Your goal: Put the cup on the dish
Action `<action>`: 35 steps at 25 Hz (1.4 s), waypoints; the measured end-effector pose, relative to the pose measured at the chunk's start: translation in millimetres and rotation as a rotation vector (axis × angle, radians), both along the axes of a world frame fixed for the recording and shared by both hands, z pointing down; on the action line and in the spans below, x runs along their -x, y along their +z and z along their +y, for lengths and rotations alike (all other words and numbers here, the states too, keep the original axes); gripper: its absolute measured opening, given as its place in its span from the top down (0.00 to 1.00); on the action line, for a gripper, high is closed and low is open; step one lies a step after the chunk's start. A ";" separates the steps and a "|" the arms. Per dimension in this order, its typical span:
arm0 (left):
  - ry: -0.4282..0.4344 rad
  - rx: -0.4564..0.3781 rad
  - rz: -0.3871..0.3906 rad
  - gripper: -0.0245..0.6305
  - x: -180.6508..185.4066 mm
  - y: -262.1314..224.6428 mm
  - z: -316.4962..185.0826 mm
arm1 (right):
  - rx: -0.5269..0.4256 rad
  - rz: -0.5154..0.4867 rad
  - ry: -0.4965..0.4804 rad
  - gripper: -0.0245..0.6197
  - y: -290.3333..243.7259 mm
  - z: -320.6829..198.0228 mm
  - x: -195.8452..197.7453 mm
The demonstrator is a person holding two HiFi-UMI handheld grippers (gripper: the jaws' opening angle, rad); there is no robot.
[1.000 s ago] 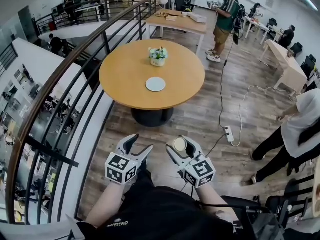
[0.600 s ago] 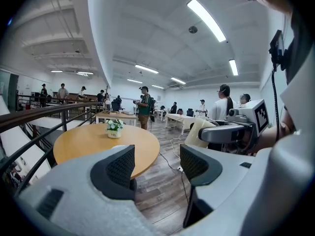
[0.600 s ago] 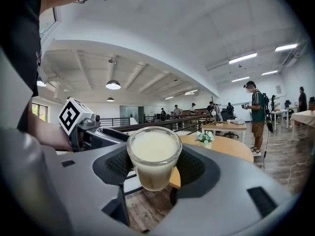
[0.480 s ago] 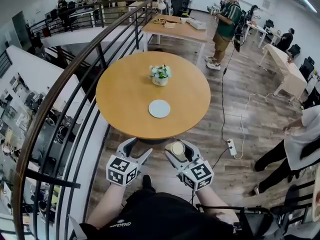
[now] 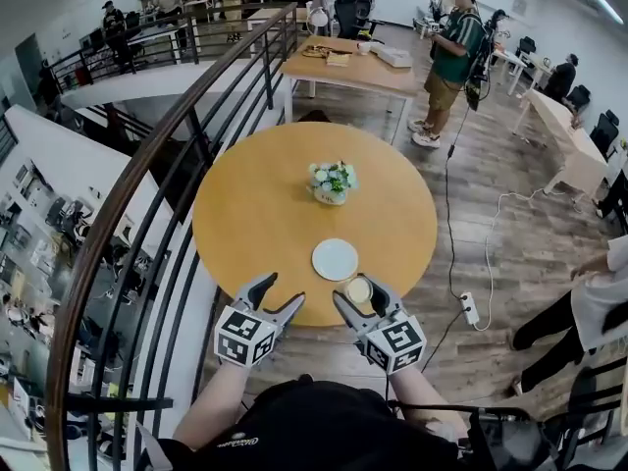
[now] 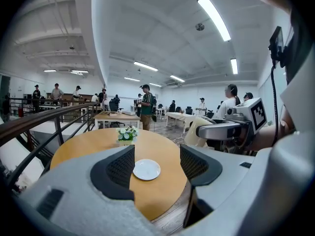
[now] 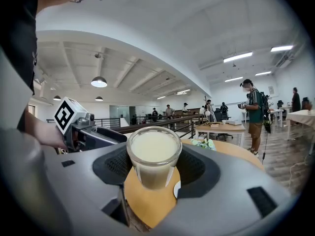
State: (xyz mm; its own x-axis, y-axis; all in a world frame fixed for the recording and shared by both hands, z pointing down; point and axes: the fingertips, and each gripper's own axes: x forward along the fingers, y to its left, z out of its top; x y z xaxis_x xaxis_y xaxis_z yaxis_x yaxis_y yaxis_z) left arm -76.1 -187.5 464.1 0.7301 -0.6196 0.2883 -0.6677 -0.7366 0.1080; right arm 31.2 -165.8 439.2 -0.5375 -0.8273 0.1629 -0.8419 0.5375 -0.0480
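A glass cup point(image 7: 154, 157) full of a cream-coloured drink sits between the jaws of my right gripper point(image 5: 359, 297), which is shut on it just over the near edge of the round wooden table point(image 5: 265, 214). In the head view the cup point(image 5: 358, 289) hangs a little nearer than the white dish point(image 5: 336, 259), which lies flat on the table. The dish point(image 6: 146, 169) also shows between the jaws of my left gripper point(image 6: 155, 165). That left gripper point(image 5: 273, 298) stands open with nothing in it, at the table's near edge.
A small pot of white flowers point(image 5: 332, 182) stands beyond the dish at the table's middle. A dark railing point(image 5: 147, 194) runs along the left. A power strip point(image 5: 470, 309) and cable lie on the wood floor at right. People stand in the background by other tables.
The table and dish have come nearer as I moved forward. Both grippers, earlier over the floor, now reach the table's near edge, the cup still held.
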 end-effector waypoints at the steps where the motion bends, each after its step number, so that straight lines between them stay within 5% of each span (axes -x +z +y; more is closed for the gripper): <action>1: 0.008 0.008 0.002 0.52 2.4 1.8 -6.4 | 0.001 -0.001 0.011 0.56 -0.5 -5.9 2.3; 9: 0.042 0.064 0.076 0.52 -7.6 -7.0 -31.8 | 0.017 -0.024 0.073 0.56 -4.5 -33.3 -10.3; 35: -0.019 0.097 0.081 0.58 -57.0 3.7 -30.1 | 0.038 -0.010 -0.002 0.56 8.3 -44.7 -48.0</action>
State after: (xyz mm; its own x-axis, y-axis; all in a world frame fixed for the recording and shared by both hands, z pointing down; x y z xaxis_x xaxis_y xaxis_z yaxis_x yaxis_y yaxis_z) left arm -19.1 -217.6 467.7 0.7422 -0.6054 0.2875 -0.6672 -0.7077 0.2322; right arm 79.2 -210.5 447.5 -0.5407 -0.8197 0.1889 -0.8404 0.5365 -0.0774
